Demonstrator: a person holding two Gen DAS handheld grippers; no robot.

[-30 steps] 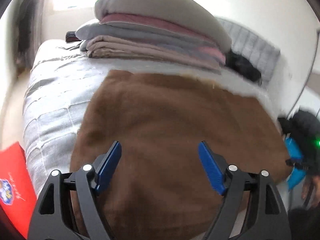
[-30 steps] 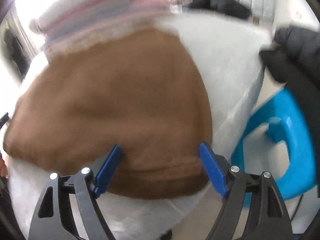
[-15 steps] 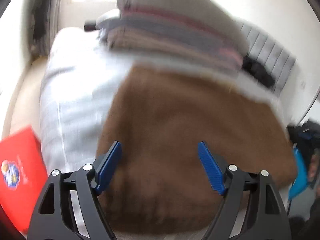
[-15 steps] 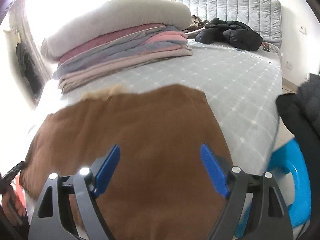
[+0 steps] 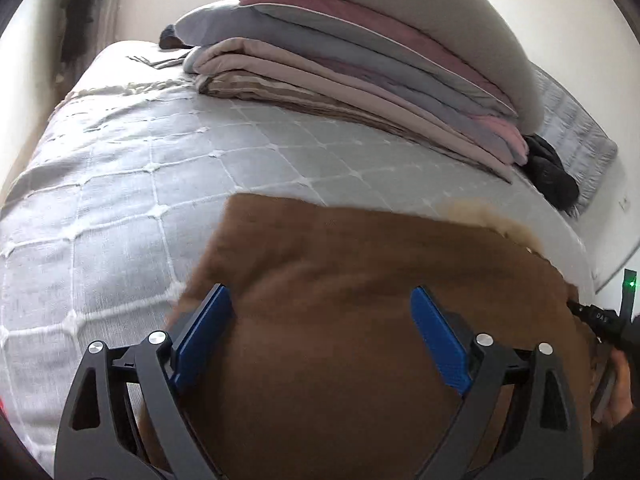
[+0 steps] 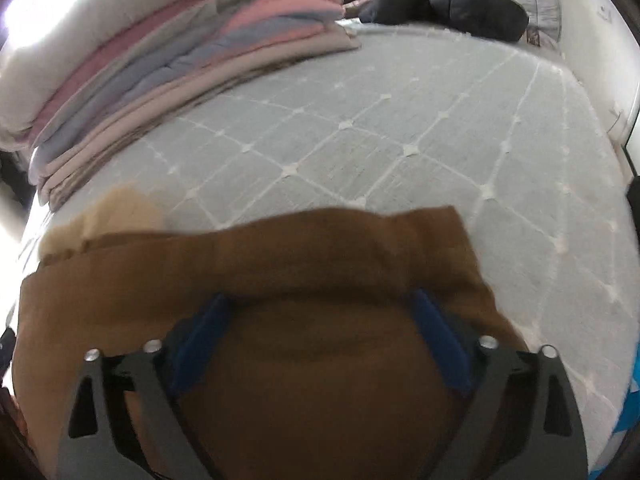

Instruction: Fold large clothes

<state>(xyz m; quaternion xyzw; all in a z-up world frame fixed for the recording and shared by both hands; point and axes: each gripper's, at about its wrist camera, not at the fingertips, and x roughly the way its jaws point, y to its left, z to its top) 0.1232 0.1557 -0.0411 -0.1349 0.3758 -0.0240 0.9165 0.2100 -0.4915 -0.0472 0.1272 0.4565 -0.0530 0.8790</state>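
Note:
A large brown garment [image 5: 360, 288] lies on the near part of a grey quilted bed [image 5: 120, 168]. A pale furry trim [image 5: 496, 220] shows at its far right edge. My left gripper [image 5: 320, 312] is open, its blue pads spread over the garment's left part, holding nothing. In the right wrist view the same garment [image 6: 280, 272] bunches up in front of my right gripper [image 6: 320, 312], which is open with cloth bulging between the spread pads. The pale trim [image 6: 120, 212] sits at the garment's far left there.
A tall stack of folded bedding [image 5: 360, 60] with a grey pillow on top fills the far side of the bed, also in the right wrist view [image 6: 180, 52]. A black jacket [image 6: 444, 8] lies by the padded headboard. A blue stool [image 6: 634, 396] stands at the right.
Both grippers have moved forward and lower over the garment. Its near part now bunches up between the right gripper's pads, and more bare quilt shows beyond it.

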